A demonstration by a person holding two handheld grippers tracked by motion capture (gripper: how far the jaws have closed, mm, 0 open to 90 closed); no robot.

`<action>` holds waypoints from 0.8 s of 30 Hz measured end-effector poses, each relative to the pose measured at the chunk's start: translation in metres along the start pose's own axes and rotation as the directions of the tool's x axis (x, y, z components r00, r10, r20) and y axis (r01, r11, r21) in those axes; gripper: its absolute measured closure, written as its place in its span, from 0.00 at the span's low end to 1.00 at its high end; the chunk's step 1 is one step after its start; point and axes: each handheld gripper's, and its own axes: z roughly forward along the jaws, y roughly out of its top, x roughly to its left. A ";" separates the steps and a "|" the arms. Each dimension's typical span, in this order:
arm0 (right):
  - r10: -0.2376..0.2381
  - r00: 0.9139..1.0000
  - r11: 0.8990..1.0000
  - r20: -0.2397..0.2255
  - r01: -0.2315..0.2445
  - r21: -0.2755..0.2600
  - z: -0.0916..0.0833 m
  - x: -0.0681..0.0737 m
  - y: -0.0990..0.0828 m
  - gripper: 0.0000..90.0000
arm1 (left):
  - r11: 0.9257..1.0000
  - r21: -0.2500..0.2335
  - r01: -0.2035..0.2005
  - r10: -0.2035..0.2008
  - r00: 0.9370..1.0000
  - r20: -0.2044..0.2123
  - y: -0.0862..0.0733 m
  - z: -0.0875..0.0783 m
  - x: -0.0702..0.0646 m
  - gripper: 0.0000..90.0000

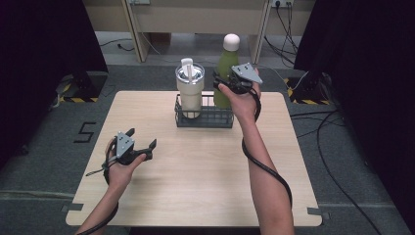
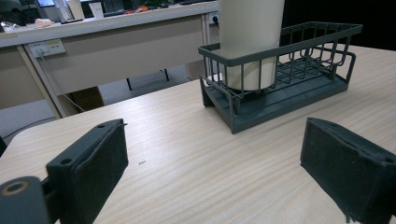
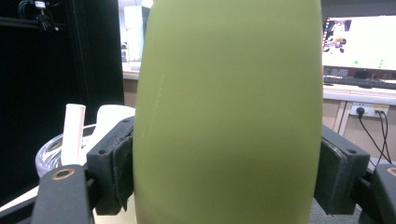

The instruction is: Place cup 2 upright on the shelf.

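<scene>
Bottle, green with a pale cap, stands upright at the right end of the basket, whether set down inside it or lifted just over it I cannot tell. The right gripper has it clamped around the body: in the right gripper view both pads press flat against the green sides, one on each flank, with no gap showing.

Just beside it, at the basket's left end, stands one cream tumbler with a clear lid and a white straw. Little room lies between the two vessels, and the gripper's near jaw sits in that narrow space.

The basket sits at the far edge of the table, about the middle of that edge. In the left gripper view its right half is seen bare, wire walls and floor open.

The left gripper hovers low over the near-left part of the table, well apart from the basket, jaws spread wide and holding nothing; bare wood shows between its pads. Most of the tabletop before and beside it is open.

Count: one bottle, one tumbler, one basket, two grippers.
</scene>
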 end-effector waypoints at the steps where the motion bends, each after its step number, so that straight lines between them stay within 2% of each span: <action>1: -0.001 1.000 1.000 0.000 0.001 0.000 0.001 0.000 0.000 0.25 | 1.000 0.000 0.001 -0.001 1.000 0.000 0.000 0.000 0.000 0.07; 13: 0.003 1.000 1.000 0.007 -0.003 0.007 0.011 -0.001 0.004 0.25 | 1.000 0.001 0.003 -0.003 1.000 -0.001 0.000 0.000 0.000 0.07; 24: 0.005 1.000 1.000 0.017 -0.006 0.025 0.020 -0.002 0.001 0.25 | 1.000 0.000 0.004 -0.004 1.000 -0.003 -0.001 0.000 0.001 0.07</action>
